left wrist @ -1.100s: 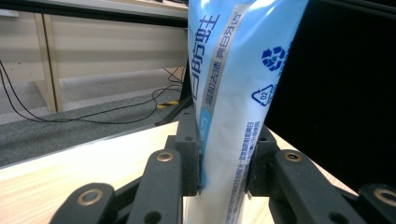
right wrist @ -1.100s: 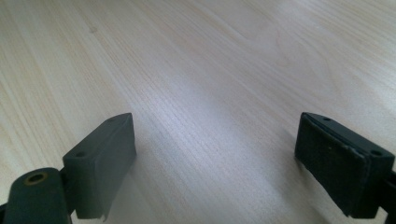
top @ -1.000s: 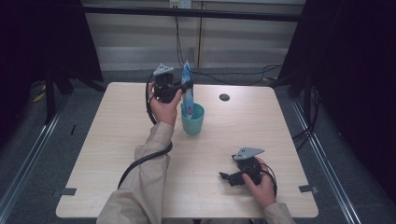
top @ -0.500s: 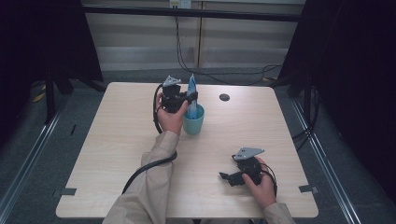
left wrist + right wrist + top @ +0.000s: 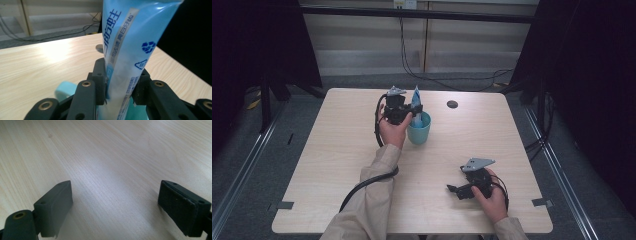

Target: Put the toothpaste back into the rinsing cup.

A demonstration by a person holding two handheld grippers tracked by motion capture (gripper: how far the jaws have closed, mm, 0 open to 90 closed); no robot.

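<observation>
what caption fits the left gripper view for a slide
Left gripper fingers pinch a blue toothpaste tube upright over a teal cup on the wooden table.

Toothpaste tube (image 5: 127,50) top cut off by frame edge; lower end hidden inside cup (image 5: 65,89); cup half hidden behind jaws.

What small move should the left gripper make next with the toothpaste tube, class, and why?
Probably open further and let go: the left gripper has just been opening, its pads still press the toothpaste tube, and the tube's lower end already stands in the teal cup.
</observation>
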